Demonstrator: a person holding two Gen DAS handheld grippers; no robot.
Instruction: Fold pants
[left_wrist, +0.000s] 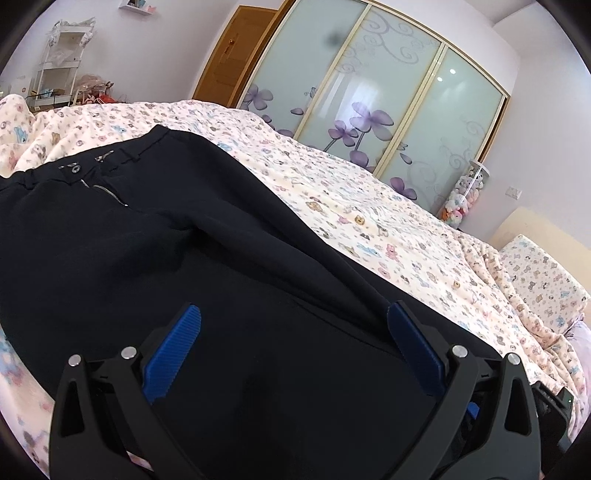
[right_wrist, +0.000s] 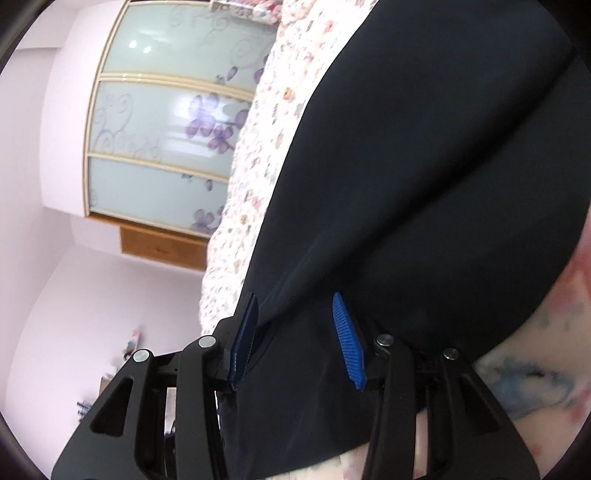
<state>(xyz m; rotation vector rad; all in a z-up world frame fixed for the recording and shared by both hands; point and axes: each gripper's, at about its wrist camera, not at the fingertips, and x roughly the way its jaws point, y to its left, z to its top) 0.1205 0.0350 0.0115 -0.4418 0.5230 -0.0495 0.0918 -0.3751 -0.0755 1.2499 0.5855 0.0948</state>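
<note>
Left claw (left_wrist: 293, 332) hangs low over the black trousers (left_wrist: 147, 240), blue pads (left_wrist: 173, 354) spread wide with dark cloth lying between them, nothing pinched. Right claw (right_wrist: 295, 332) is spread too, straddling a raised fold of trouser leg (right_wrist: 424, 166). The trousers lie flat on the teddy-print bedspread (left_wrist: 369, 221), waistband (left_wrist: 92, 162) on the far side, toward the floral sliding wardrobe (left_wrist: 369, 92).

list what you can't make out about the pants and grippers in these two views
- Pants hems: left wrist view, cut off by the lower frame edge and hidden behind the left gripper.
- Waistband and zipper: right wrist view, out of frame.
- Right gripper: open around the fabric; contact unclear.
- Bedspread print: right wrist view, blurred.
</note>
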